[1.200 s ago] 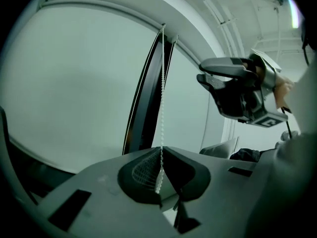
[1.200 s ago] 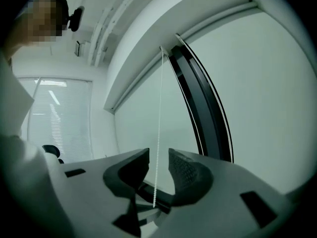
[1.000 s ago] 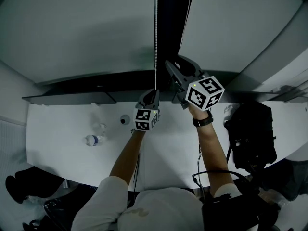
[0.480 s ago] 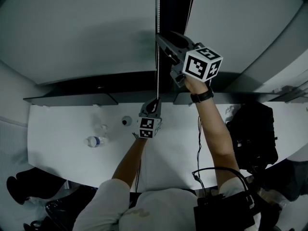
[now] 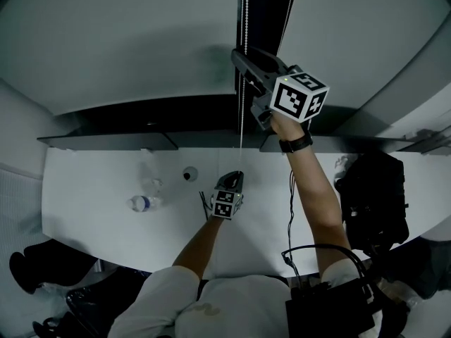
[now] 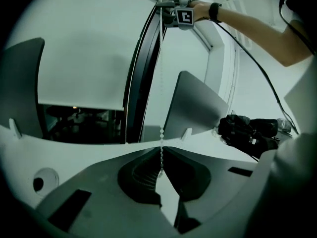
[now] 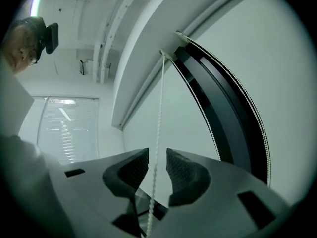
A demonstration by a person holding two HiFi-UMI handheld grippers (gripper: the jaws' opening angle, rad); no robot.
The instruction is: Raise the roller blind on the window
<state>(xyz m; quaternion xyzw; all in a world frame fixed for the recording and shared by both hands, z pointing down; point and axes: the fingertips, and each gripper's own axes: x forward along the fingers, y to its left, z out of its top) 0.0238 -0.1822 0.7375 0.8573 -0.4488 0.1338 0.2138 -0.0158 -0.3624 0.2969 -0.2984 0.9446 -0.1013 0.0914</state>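
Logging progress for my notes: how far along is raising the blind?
Partly done: the roller blind ends above a strip of dark window glass. In hand: left gripper shut on the bead chain; right gripper open around it higher up. Left: most of the window glass is covered.

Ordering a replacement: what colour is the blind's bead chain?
White; the bead chain shows best in the right gripper view.

The left grey plastic claw (image 5: 237, 177) sits low on a bent left arm (image 5: 199, 239), its jaws pinched together on the white bead chain (image 6: 161, 88). The right grey plastic claw (image 5: 239, 58) is held high on an outstretched right arm (image 5: 315, 189). Its jaws stand apart and the chain passes between them, clear of both.
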